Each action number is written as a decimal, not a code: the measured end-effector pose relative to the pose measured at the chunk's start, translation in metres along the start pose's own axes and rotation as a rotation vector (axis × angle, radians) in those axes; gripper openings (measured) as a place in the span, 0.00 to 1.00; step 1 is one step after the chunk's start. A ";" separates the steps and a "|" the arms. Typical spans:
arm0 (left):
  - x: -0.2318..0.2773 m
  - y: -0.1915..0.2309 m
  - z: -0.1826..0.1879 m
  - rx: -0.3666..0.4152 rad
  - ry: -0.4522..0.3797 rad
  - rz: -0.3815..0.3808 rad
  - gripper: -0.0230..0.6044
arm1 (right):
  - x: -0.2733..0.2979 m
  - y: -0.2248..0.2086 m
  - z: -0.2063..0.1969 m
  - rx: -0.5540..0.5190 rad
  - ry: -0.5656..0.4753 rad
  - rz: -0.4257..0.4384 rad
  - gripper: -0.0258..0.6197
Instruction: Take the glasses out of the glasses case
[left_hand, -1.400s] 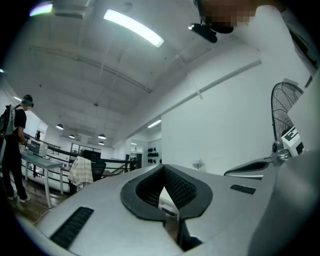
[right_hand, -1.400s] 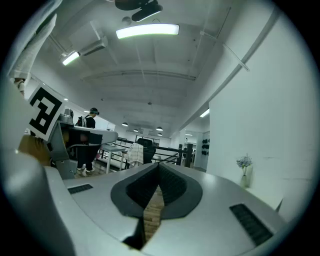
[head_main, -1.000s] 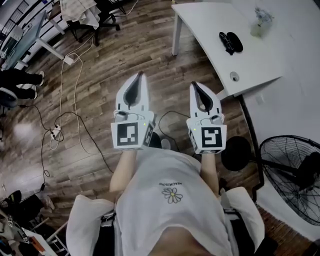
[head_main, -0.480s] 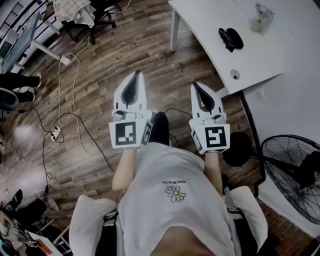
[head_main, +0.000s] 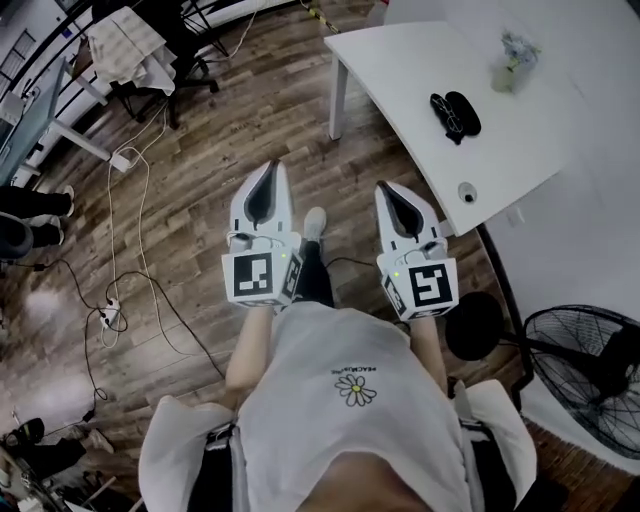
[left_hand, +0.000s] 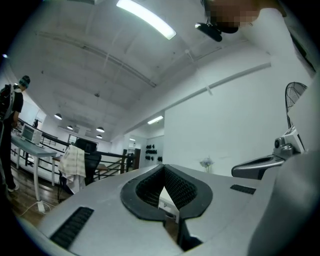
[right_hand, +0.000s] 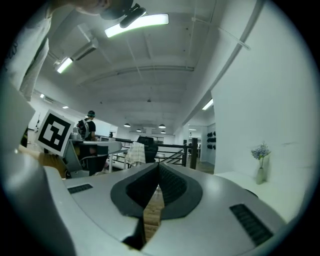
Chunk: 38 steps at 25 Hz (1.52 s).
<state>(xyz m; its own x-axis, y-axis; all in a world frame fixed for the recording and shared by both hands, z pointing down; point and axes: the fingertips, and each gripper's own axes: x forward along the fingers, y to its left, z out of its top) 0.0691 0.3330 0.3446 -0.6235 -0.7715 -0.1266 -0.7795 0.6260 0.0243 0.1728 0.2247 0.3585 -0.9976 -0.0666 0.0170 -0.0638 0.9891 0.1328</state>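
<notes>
**Head view.** The left gripper (head_main: 270, 172) and the right gripper (head_main: 386, 190) sat mid-frame over the wooden floor (head_main: 200, 150). Each had its fingers pressed together and held nothing. The glasses case (head_main: 455, 113) lay dark at the upper right on the white bench (head_main: 400, 60), well apart from both grippers. Whether it was open could not be told. The likely trouble is that closed fingers would only shove the case, perhaps toward the bench's near edge. A reach past it might also tip the small vase (head_main: 510, 62) standing near it. The bench leg (head_main: 337, 95) was at upper centre. Loose cables (head_main: 140, 200) trailed at the left and a fan (head_main: 585, 365) stood at the lower right, all things to catch a foot on.

**Left gripper view.** The fingers met at their tips at lower centre (left_hand: 163, 169) with nothing between them. The case did not show. The vase (left_hand: 206, 164) was tiny at centre right, and a person (left_hand: 12, 107) stood at the far left.

**Right gripper view.** These fingers (right_hand: 159, 169) were likewise closed and empty. The vase (right_hand: 260, 167) stood at the right on the bench (right_hand: 235, 179), with the case out of frame. Aiming by this view alone could therefore miss the case.
</notes>
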 end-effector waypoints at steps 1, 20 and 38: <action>0.014 0.004 -0.005 -0.006 0.014 -0.012 0.06 | 0.011 -0.007 0.000 0.004 -0.007 -0.020 0.05; 0.323 0.121 -0.043 -0.045 0.038 -0.140 0.06 | 0.292 -0.137 0.017 0.058 0.034 -0.092 0.05; 0.433 0.125 -0.038 -0.077 0.032 -0.287 0.06 | 0.377 -0.196 -0.008 0.147 0.136 -0.176 0.05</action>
<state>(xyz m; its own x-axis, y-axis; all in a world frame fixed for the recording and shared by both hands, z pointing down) -0.3009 0.0733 0.3306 -0.3780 -0.9195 -0.1077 -0.9255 0.3726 0.0676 -0.1911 0.0046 0.3469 -0.9589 -0.2463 0.1410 -0.2488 0.9686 -0.0001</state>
